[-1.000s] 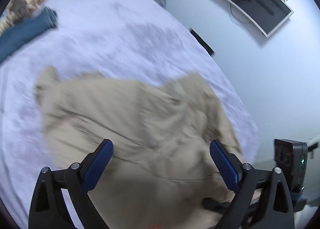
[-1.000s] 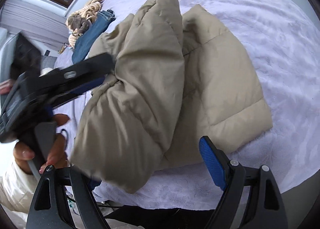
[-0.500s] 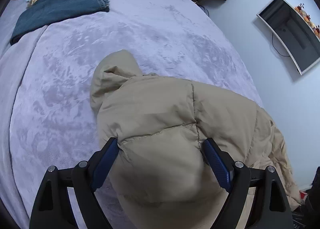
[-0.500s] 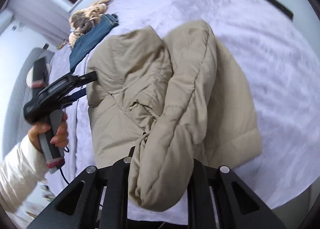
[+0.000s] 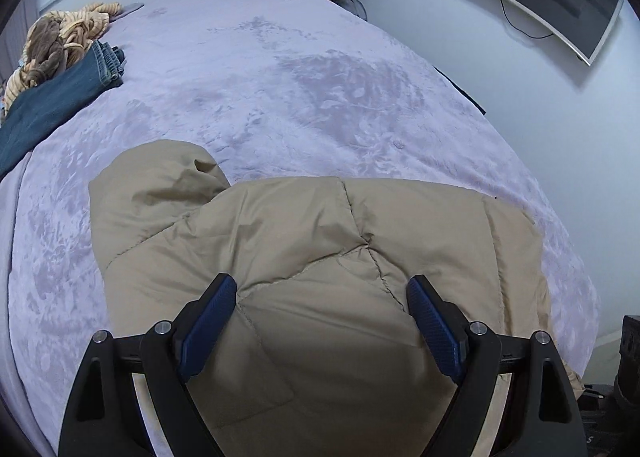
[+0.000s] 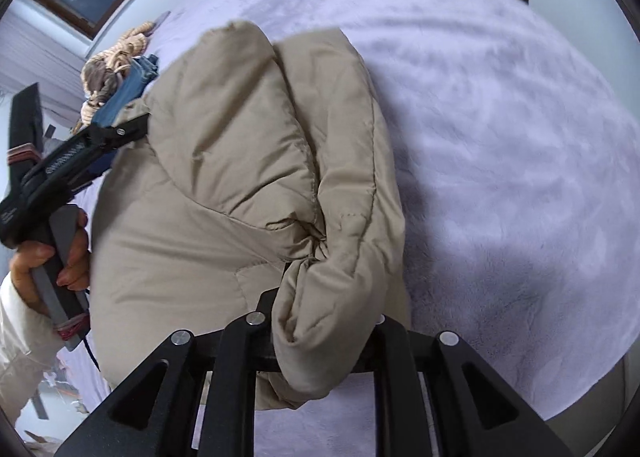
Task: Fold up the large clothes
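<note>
The bed (image 5: 320,69), under a pale lilac plush cover, fills most of the room, and the tan puffer jacket (image 5: 320,257) lies bunched at its near edge, partly doubled over on itself. This looks like the middle of a fold: one padded part of the jacket is gathered up and seems ready to be carried across the body of the garment.

The right claw (image 6: 324,321) has a thick roll of the jacket, probably a sleeve, pinched between its jaws. They have just been opening a touch after clamping down, yet the padding is visibly squeezed between them, so the grip holds. The left claw (image 5: 320,321) stands wide over the quilted back of the jacket, its blue pads (image 5: 208,321) either side of a puffy panel. The fabric swells up between them and brushes the left pad, but I cannot tell whether it is truly caught. In the right wrist view the person's hand (image 6: 52,257) grips that claw's handle at the jacket's left side.

Next, I judge, the held roll needs laying flat across the middle and letting go, while the left claw steadies the bulk.

Far left on the bed lie folded jeans (image 5: 60,105) and a striped knit (image 5: 60,41), well apart from the jacket.
</note>
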`<state>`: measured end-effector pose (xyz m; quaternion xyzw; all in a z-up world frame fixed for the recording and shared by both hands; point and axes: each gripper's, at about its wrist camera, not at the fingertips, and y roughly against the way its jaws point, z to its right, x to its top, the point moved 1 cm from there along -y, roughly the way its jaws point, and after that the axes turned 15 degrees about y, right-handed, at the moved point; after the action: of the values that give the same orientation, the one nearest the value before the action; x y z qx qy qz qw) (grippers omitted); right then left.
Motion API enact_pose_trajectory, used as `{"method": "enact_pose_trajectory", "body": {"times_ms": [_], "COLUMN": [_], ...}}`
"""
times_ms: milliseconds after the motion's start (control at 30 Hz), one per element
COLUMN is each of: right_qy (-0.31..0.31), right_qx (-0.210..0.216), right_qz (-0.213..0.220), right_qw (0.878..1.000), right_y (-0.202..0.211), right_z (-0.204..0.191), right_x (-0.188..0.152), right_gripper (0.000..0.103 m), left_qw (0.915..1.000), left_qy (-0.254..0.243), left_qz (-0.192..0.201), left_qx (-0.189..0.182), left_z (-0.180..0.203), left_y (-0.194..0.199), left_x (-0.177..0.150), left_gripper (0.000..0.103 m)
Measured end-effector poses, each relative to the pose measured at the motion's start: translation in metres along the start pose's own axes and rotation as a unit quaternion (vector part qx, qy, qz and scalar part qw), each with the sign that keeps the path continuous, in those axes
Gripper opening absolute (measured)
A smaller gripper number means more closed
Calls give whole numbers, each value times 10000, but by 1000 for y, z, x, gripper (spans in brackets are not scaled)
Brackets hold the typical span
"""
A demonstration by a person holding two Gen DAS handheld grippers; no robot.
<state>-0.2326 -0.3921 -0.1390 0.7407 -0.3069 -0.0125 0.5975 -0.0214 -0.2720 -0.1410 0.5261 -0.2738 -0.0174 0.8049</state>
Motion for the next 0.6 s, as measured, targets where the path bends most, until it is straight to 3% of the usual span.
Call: {"method": "enact_pose_trajectory", "body": {"times_ms": [100, 167, 267, 367, 467, 600], "right_qy": [-440, -406, -165, 132, 510, 612], "right_qx": [285, 185, 56, 324, 678, 633], "right_qz": [-247, -179, 384, 661, 345, -397], "right_qw": [9983, 9988, 9991, 9972, 9958, 9953], "right_y": [0, 18, 61, 79, 54, 6], "right_z": [21, 25, 24, 15, -5, -10], "right_x": [-1, 1, 9, 29, 56, 57], "right_gripper": [43, 44, 44, 49, 52, 51], "left_qw": [10000, 9999, 9997, 9997, 9996, 9996], "left_qy": [50, 127, 207, 188, 173, 138], "left_qz": [-42, -85, -108, -111, -114, -125], "left_qx": [58, 73, 85, 124, 180, 228], "left_z": [-2, -7, -12, -13, -12, -9], "left_y": [-5, -7, -8, -9, -9, -9], "left_x": [1, 3, 4, 4, 3, 0], "left_gripper": [88, 88, 88, 88, 88, 88]}}
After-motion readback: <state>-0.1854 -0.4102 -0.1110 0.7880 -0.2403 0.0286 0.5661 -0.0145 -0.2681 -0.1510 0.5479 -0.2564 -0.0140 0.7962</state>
